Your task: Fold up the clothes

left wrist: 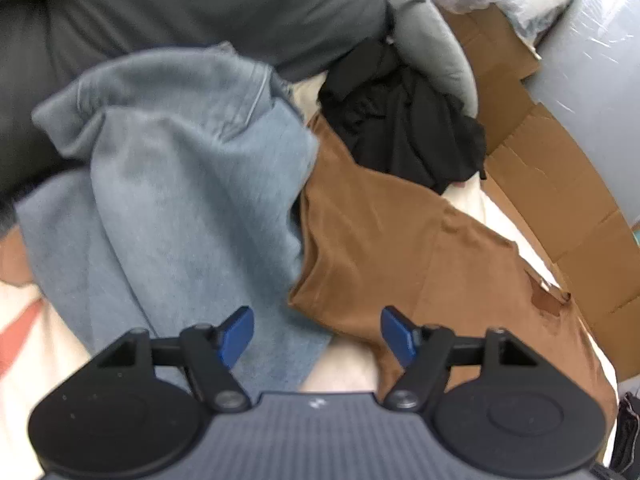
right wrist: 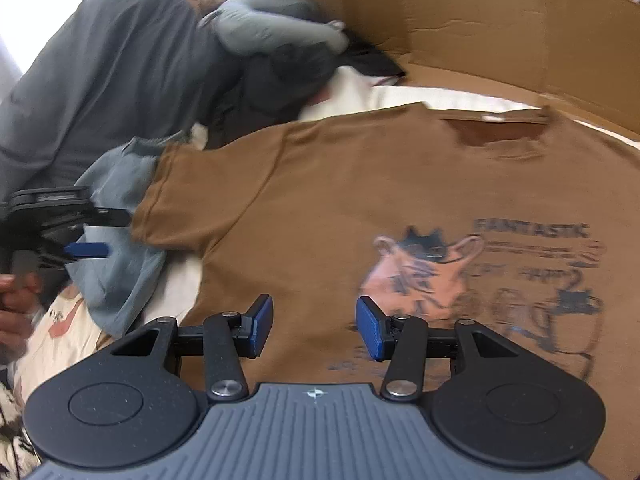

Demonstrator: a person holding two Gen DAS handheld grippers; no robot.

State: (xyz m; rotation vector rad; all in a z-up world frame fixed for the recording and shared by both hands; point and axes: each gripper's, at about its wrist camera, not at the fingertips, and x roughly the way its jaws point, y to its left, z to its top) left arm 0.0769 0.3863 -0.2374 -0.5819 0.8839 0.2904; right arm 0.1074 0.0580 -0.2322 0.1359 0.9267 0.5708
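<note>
Brown T-shirt [right wrist: 360, 184] lies flat, print up, collar far from me, long axis running away from my right gripper [right wrist: 315, 326]. Its left sleeve [left wrist: 340, 264] sits just ahead of my left gripper [left wrist: 317, 334], touching the crumpled blue-grey garment [left wrist: 180, 184]. Both jaws wide, holding nothing. Left is nearer that sleeve; I'd judge it grabs there. Flattened cardboard [right wrist: 500, 28] behind holds nothing.

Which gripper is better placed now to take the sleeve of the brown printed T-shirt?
Probably the left gripper: it is open beside the brown printed T-shirt, near its sleeve. The right gripper, also open, hangs over the print.
</note>
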